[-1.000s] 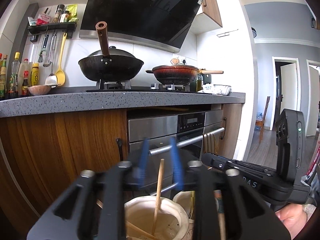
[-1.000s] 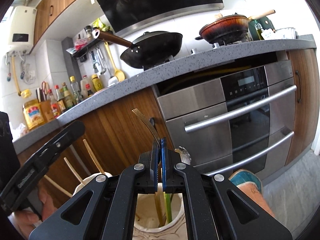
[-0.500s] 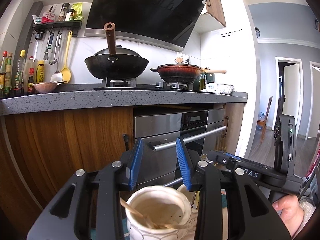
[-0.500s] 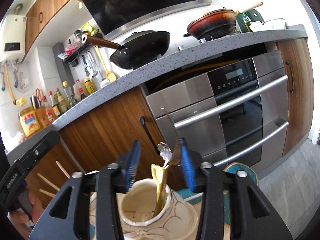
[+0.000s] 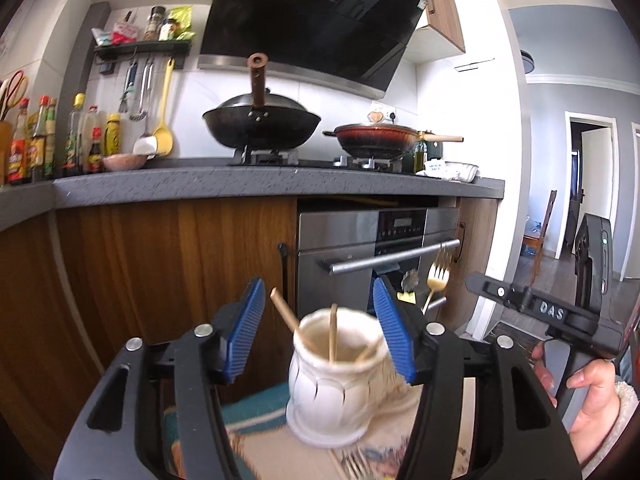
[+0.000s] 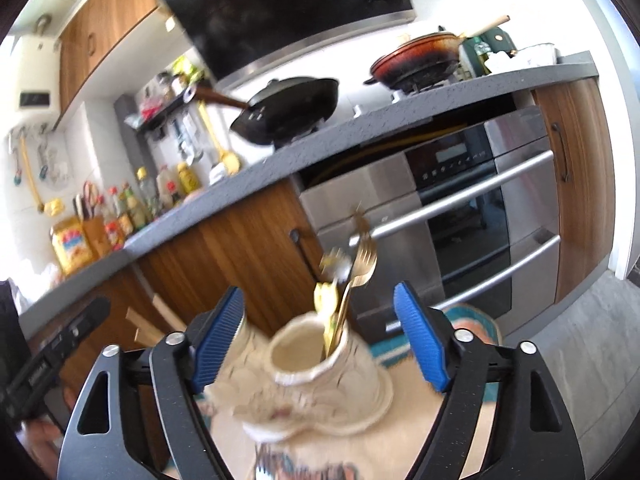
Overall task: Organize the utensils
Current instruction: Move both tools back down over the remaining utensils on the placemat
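Observation:
A white ribbed ceramic holder stands on a patterned cloth and holds wooden chopsticks. My left gripper is open, its blue pads either side of and just behind the holder. A second cream holder carries a gold fork and a yellow-handled utensil. My right gripper is open and empty around that holder's mouth. The fork also shows in the left wrist view. More forks lie on the cloth.
A grey counter runs behind with a black wok, a red pan and sauce bottles. A steel oven and wooden cabinet doors stand below. The right gripper's body is at the right.
Both grippers have opened wide and pulled back. The left one released a chopstick into its holder; the right one released the fork into its holder.

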`<state>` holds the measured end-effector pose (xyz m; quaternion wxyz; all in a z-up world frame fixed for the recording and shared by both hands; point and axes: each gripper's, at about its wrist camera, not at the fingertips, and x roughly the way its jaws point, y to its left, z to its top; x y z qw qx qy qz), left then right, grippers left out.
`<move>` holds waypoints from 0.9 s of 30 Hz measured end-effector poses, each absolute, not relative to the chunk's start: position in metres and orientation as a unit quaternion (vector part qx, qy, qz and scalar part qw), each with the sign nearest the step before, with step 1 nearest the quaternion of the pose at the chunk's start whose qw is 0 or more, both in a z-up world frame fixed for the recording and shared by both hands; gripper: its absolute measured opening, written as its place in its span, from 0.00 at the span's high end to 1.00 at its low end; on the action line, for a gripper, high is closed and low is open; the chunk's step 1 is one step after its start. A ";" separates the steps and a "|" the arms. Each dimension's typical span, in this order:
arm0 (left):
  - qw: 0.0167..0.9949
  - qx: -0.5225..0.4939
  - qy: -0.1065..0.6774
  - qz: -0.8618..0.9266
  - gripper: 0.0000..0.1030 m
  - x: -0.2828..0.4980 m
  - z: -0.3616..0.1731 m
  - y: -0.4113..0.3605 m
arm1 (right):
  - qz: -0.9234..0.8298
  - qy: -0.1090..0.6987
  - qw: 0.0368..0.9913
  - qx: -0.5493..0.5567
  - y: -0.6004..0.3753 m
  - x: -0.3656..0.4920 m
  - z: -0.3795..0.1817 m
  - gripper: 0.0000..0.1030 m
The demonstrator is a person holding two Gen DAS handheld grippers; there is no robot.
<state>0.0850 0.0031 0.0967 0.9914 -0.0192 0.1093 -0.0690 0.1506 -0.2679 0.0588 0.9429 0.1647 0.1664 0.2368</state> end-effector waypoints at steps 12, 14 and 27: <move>0.975 -0.021 0.213 -0.054 0.24 0.049 0.046 0.006 | 0.244 0.251 0.933 0.087 -0.247 0.106 0.002 0.11; 0.970 -0.019 0.235 -0.052 0.24 0.049 0.032 0.004 | 0.245 0.266 0.929 0.078 -0.244 0.106 -0.005 0.11; 0.914 -0.007 0.403 -0.047 0.24 0.054 -0.050 -0.014 | 0.252 0.307 0.917 0.023 -0.223 0.108 -0.021 0.10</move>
